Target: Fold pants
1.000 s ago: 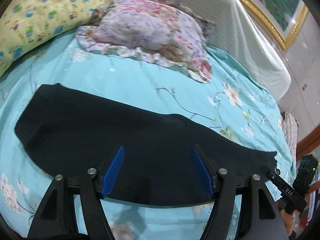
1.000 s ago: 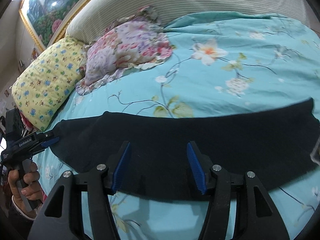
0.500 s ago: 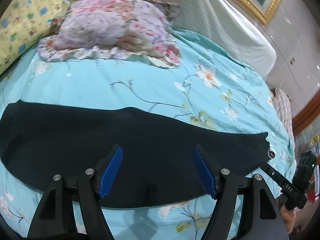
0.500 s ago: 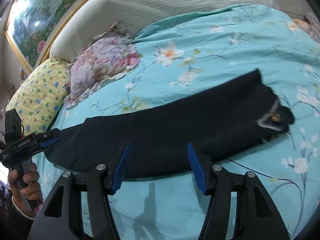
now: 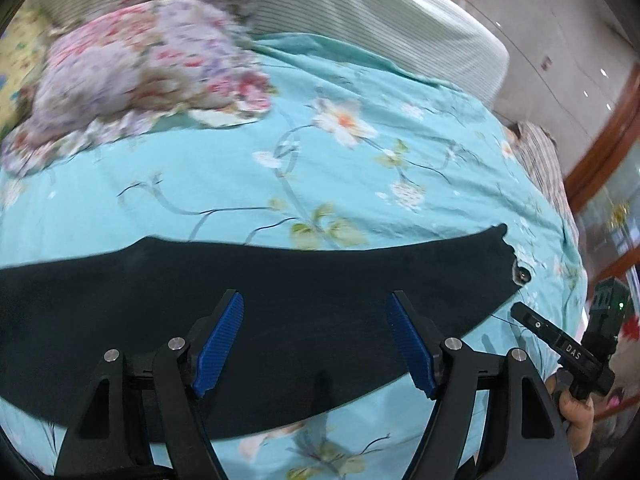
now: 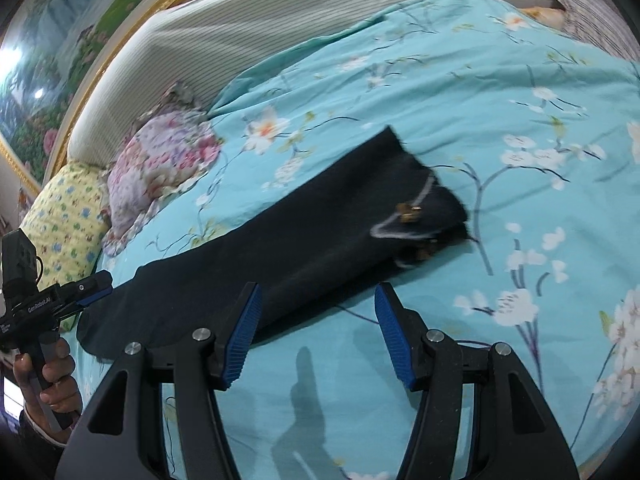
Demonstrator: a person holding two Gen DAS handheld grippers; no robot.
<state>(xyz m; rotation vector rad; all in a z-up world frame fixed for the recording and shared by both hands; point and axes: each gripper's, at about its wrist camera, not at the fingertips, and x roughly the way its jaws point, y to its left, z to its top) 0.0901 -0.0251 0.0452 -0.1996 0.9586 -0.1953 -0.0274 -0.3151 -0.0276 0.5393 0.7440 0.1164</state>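
Black pants (image 5: 280, 304) lie lengthwise across the bed, waistband right; both jaws gape empty.

Bright even light, motion blur throughout, fisheye bending and dark corners.

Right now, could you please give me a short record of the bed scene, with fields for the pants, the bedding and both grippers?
pants: black pants lying flat in a long strip across the bedspread, waistband end with a button toward the right gripper's side
bedspread: turquoise bedspread with a flower print
pillows: pink flowered pillow and yellow pillow at the headboard
left gripper: open, empty, above the pants
right gripper: open, empty, over the near edge of the pants
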